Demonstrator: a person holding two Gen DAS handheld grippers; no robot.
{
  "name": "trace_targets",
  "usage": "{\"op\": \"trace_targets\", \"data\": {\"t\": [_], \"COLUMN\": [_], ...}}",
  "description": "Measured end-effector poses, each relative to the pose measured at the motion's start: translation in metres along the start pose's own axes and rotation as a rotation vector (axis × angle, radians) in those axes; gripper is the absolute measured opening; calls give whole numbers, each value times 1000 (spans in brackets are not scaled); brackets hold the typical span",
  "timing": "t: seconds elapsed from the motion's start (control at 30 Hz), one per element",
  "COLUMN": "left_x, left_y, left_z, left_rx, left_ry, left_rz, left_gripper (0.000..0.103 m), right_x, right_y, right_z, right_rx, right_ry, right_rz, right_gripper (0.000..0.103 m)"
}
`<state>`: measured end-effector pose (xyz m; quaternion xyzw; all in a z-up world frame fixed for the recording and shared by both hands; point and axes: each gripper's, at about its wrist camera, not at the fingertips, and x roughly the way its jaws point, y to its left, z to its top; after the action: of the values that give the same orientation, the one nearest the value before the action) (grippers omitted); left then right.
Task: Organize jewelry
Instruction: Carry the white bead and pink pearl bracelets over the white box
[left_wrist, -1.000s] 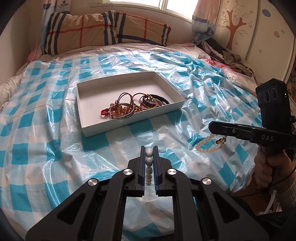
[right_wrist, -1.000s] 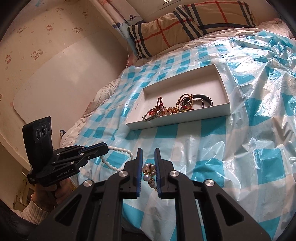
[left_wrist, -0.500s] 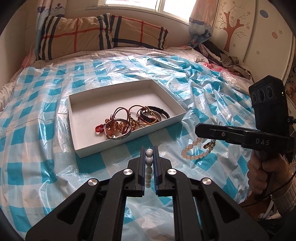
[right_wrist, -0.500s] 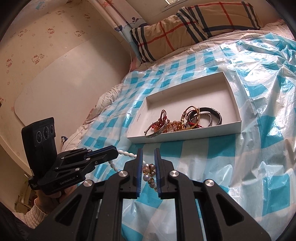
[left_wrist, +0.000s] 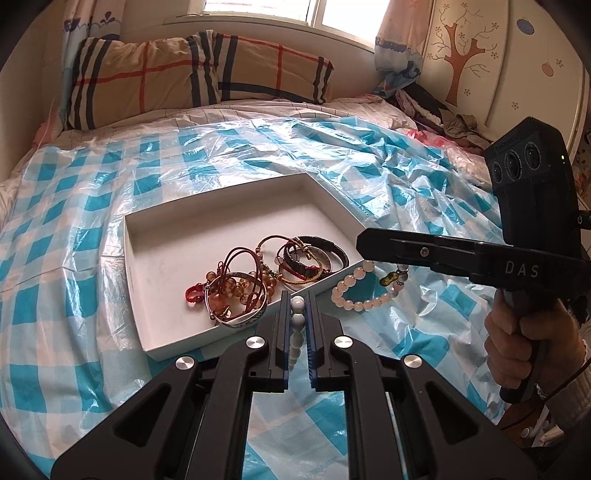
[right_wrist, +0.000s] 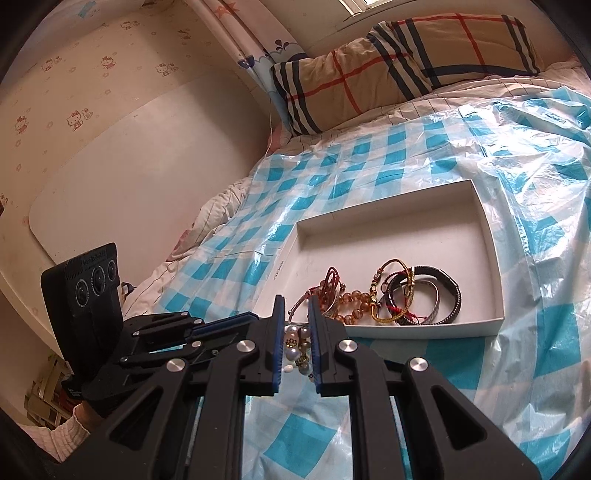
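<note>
A shallow white box (left_wrist: 136, 258) (right_wrist: 493, 236) lies on the blue-checked plastic sheet and holds several bracelets (left_wrist: 266, 277) (right_wrist: 391, 295). My left gripper (left_wrist: 297, 306) is shut on a string of white beads (left_wrist: 297, 314), just above the box's near edge. My right gripper (right_wrist: 297, 328) is shut on a pale pink bead bracelet (left_wrist: 354, 295) (right_wrist: 297, 345) that hangs under its fingers (left_wrist: 384, 243), beside the box's near right corner. The left gripper also shows in the right wrist view (right_wrist: 221, 321), close to the right gripper's left.
A plaid pillow (left_wrist: 199, 70) (right_wrist: 406, 62) lies at the head of the bed. Crumpled clothes (left_wrist: 436, 110) are piled at the far right. A wall with a white board (right_wrist: 129, 158) runs along the bed's left side.
Both grippers have moved forward towards the box with their beads still held. The box now lies much closer, right in front of the fingertips.
</note>
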<state>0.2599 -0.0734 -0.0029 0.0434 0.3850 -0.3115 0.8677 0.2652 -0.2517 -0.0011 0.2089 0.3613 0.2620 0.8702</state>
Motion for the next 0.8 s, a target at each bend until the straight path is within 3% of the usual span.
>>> {"op": "trace_targets", "data": {"t": [0.33, 0.47, 0.6, 0.8], "left_x": [48, 67, 79, 79], "left_y": [32, 53, 69, 82], "left_z": [14, 23, 31, 28], "left_rx": [-23, -53, -79, -109], "left_ry": [6, 9, 17, 43], "left_rz": [73, 112, 136, 152], "left_gripper": [7, 7, 7, 7], "right_x": [33, 57, 68, 50], "right_y": [-24, -46, -67, -60], "right_z": [34, 43, 40, 20], "right_rx": [-13, 4, 39, 24], "right_ry": [-19, 5, 14, 17], "right_rz": [-34, -87, -173, -186], "right_gripper": [14, 14, 40, 42]}}
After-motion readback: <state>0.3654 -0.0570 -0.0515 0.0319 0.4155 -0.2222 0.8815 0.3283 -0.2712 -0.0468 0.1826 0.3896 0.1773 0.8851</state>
